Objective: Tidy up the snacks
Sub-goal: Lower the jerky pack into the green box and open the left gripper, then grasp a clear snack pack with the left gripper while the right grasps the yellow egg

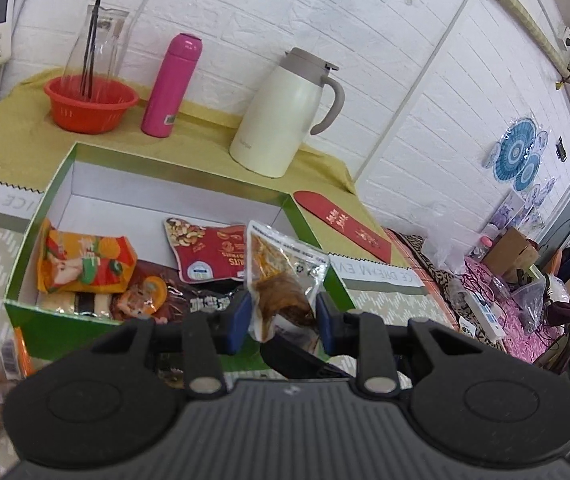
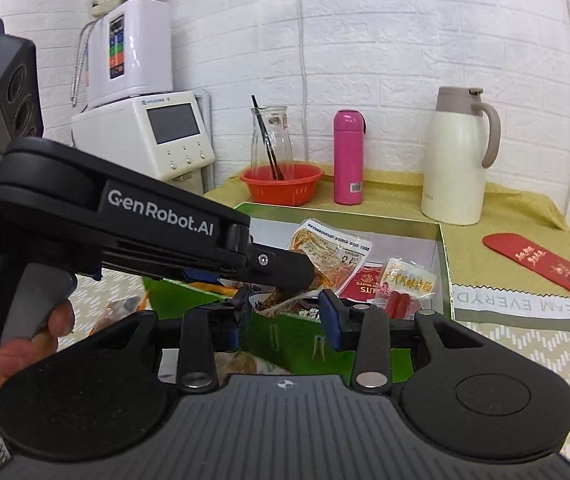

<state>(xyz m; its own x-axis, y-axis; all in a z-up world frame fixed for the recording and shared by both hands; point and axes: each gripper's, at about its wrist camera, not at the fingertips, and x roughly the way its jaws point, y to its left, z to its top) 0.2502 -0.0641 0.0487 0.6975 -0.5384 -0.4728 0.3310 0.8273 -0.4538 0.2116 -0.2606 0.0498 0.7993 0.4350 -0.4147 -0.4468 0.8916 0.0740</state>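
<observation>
Green box (image 1: 157, 160) with white interior on the desk (image 1: 1, 136), containing an orange snack bag (image 1: 81, 260), a red nut pouch (image 1: 209, 252) and dark packets. Left gripper (image 1: 285, 316) clenched on a clear, foil-edged pouch (image 1: 281, 276) of brown food, held above the box's near right corner; right gripper (image 2: 285, 312) spread apart, nothing between its fingers. Right wrist view only: sausage packet (image 2: 405, 284) in the box, white appliance (image 2: 145, 136); left wrist view only: cluttered bed (image 1: 497, 292).

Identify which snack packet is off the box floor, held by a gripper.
The clear pouch of brown food, between the left gripper's fingers; the others lie in the green box.
</observation>
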